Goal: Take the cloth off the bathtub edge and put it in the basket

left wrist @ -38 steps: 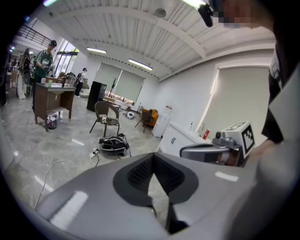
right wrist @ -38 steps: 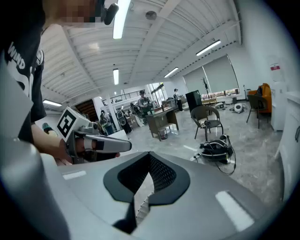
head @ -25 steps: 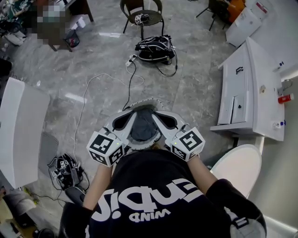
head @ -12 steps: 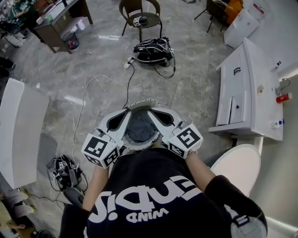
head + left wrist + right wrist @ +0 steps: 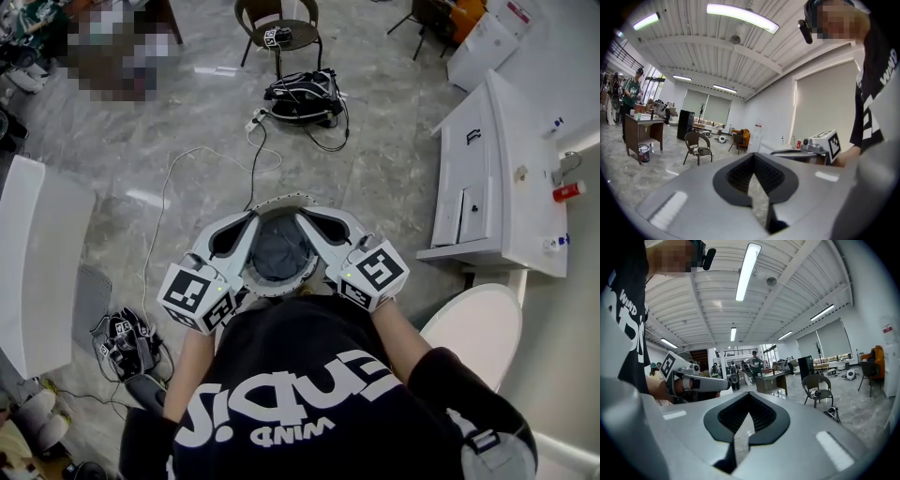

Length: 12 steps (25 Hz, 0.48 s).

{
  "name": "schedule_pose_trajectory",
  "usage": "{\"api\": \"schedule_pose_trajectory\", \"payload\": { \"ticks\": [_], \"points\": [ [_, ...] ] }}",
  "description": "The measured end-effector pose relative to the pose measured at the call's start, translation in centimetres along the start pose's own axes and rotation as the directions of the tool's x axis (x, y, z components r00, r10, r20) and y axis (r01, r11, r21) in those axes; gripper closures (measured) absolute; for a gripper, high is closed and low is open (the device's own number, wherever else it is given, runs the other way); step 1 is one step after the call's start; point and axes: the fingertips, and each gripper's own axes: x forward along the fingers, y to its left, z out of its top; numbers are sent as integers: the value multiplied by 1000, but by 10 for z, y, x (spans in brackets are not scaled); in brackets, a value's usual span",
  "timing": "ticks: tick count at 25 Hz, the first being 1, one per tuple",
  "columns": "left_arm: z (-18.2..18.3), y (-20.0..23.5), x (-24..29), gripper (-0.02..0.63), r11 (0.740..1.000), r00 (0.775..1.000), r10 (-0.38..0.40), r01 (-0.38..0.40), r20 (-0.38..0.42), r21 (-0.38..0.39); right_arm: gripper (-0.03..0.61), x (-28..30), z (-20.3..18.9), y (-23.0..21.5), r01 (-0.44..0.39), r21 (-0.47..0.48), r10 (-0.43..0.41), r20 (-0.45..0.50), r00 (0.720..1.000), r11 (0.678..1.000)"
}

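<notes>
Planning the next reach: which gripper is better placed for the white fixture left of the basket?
Left, probably: the left gripper sits on the white fixture's side of the basket; the right gripper would have to cross over.

Basket (image 5: 274,292) lies under and between left tongs (image 5: 251,221) and right tongs (image 5: 302,219), with cloth (image 5: 279,251) in it. Ahead of the tongs, on the floor (image 5: 394,178): cable (image 5: 169,202), then bag (image 5: 302,94), then chair (image 5: 278,33). Right of the right tongs: cabinet (image 5: 487,178). Left of the left tongs: tub (image 5: 37,262).
</notes>
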Motion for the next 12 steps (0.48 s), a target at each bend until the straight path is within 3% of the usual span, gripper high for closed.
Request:
{"api": "schedule_pose_trajectory", "payload": {
  "ticks": [12],
  "points": [
    [-3,-3,-3,617,999,1000,10,-10,-10,30,569,0,5,3,-29,-27,29,15,999,999]
  ]
}}
